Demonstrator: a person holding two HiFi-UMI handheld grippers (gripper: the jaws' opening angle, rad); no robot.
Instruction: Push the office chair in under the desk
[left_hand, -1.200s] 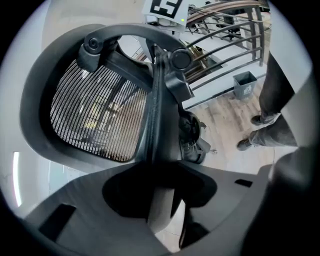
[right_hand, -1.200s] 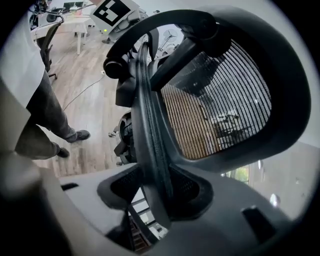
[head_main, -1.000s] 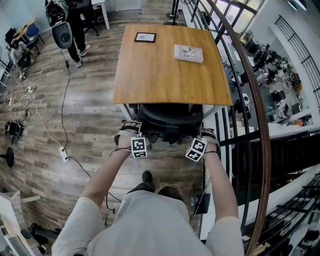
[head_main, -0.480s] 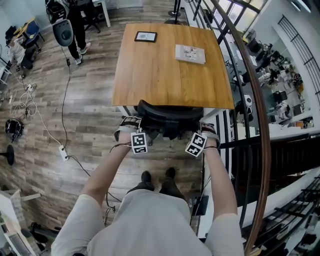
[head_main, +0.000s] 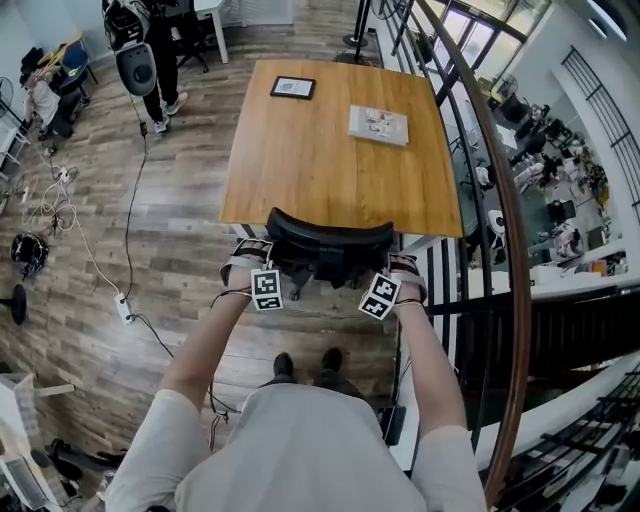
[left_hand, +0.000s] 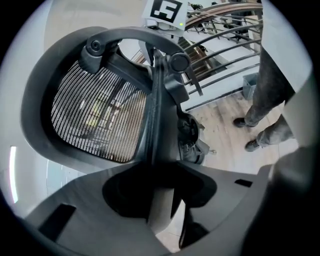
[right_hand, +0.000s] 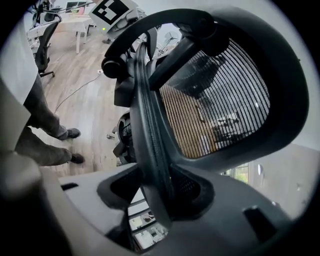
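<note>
Each pair of jaws stands partly open around the rim of the backrest. The left gripper (left_hand: 161, 195) has the rim's left edge between its jaws and the right gripper (right_hand: 159, 195) has the right edge. We judge both to be clamped on it rather than merely beside it.

The office chair (head_main: 330, 243) sits at the near edge of the counter (head_main: 330, 160). Only the top of its backrest (head_main: 330, 230) shows in the head view, so we take the seat to be already under the counter. What is left, in our judgement, is at most a last short push and then letting go.

From above, the seat, base and wheels are hidden under the counter. The gripper views give only a dim glimpse of the mechanism below the backrest. We cannot tell whether the backrest touches the counter's edge. We cannot see the pads themselves either, as they lie in dark recesses.
</note>
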